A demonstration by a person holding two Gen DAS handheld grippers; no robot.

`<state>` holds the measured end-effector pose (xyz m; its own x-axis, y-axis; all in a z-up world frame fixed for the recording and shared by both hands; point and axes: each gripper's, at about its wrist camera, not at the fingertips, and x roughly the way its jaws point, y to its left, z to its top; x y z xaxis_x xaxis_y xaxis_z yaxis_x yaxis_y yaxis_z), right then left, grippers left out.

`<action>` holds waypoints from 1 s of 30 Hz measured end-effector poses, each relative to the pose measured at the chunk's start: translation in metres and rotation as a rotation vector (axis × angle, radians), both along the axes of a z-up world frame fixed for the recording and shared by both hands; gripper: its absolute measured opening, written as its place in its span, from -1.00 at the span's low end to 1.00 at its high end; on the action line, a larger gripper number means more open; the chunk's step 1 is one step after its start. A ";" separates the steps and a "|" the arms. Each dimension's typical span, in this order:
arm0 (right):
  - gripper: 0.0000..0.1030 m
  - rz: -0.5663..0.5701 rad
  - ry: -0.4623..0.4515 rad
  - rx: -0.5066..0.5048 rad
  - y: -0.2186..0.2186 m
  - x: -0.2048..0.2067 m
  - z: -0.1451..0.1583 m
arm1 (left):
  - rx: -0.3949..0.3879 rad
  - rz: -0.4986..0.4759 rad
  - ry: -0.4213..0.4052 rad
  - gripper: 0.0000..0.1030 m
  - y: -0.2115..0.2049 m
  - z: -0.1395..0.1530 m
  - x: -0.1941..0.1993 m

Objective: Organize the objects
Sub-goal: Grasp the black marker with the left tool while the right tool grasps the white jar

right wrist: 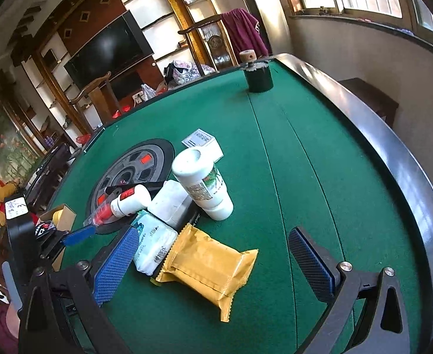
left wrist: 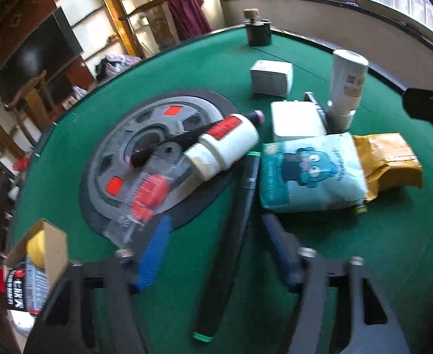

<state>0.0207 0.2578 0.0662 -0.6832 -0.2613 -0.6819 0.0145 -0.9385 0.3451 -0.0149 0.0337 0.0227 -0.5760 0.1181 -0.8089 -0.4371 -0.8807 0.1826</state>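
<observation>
Left wrist view: left gripper (left wrist: 216,253) partly spread over the green table (left wrist: 319,250); a long black tube (left wrist: 231,250) with a green end lay between the blue pads (left wrist: 154,253), which did not press it.
Left contact: cannot tell whether either pad touched the tube.
Right wrist view: right gripper (right wrist: 213,262) spread wide, holding nothing.
Right straddle: a yellow packet (right wrist: 207,268) lay flat between its fingers, beside a pale blue tissue pack (right wrist: 154,244).
Nearby: a white bottle (right wrist: 201,183) stood just behind the packs.
</observation>
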 end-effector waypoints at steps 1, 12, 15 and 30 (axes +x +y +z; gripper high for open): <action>1.00 0.001 -0.005 -0.002 0.001 0.000 -0.001 | 0.026 -0.005 -0.023 -0.60 -0.001 0.001 0.001; 1.00 0.033 -0.045 0.086 -0.007 -0.005 -0.008 | 0.237 0.040 -0.032 -0.72 -0.036 0.033 0.039; 1.00 0.027 -0.011 0.159 -0.013 -0.007 0.000 | 0.323 0.060 -0.024 -0.72 -0.055 0.047 0.056; -0.24 0.028 0.004 0.303 -0.037 -0.061 -0.007 | 0.463 0.181 -0.004 -0.72 -0.122 0.062 0.090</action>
